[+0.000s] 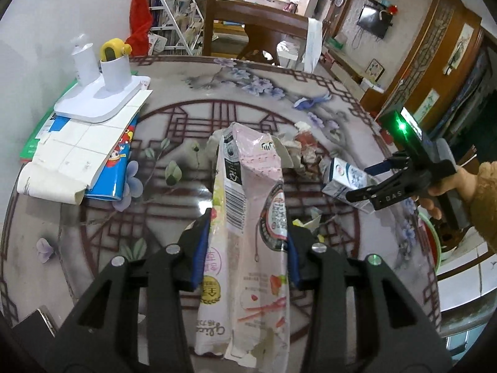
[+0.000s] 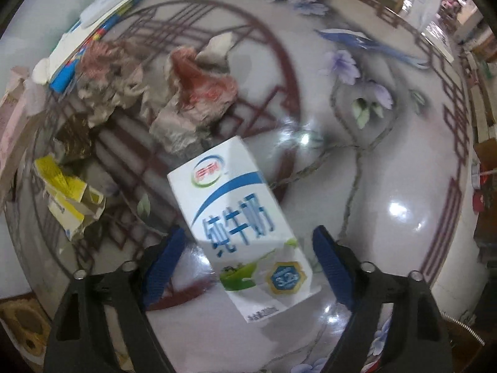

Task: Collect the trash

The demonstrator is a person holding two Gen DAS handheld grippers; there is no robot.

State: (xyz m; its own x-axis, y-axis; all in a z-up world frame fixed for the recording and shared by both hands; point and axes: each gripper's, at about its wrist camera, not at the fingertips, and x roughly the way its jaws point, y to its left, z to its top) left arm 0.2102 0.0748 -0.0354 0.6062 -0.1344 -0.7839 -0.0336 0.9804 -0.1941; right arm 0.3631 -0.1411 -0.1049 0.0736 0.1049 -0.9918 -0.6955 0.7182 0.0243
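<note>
My left gripper [image 1: 248, 233] is shut on a pink snack wrapper [image 1: 251, 205], which stands up between the blue pads above the round table [image 1: 217, 93]. My right gripper [image 2: 247, 239] is open, with its fingers either side of a white and blue milk carton [image 2: 239, 220] lying on the table; I cannot tell whether the pads touch it. The right gripper [image 1: 369, 180] and the carton [image 1: 344, 180] also show in the left wrist view. Crumpled paper [image 2: 195, 99], a yellow wrapper [image 2: 68, 199] and a blue wrapper [image 2: 357, 39] lie on the table.
A white stand with cups [image 1: 102, 93] sits on books and a box [image 1: 80, 155] at the table's left. A wooden chair [image 1: 254, 28] stands behind the table. A bowl-like bin rim [image 1: 431, 242] shows at the right, under the hand.
</note>
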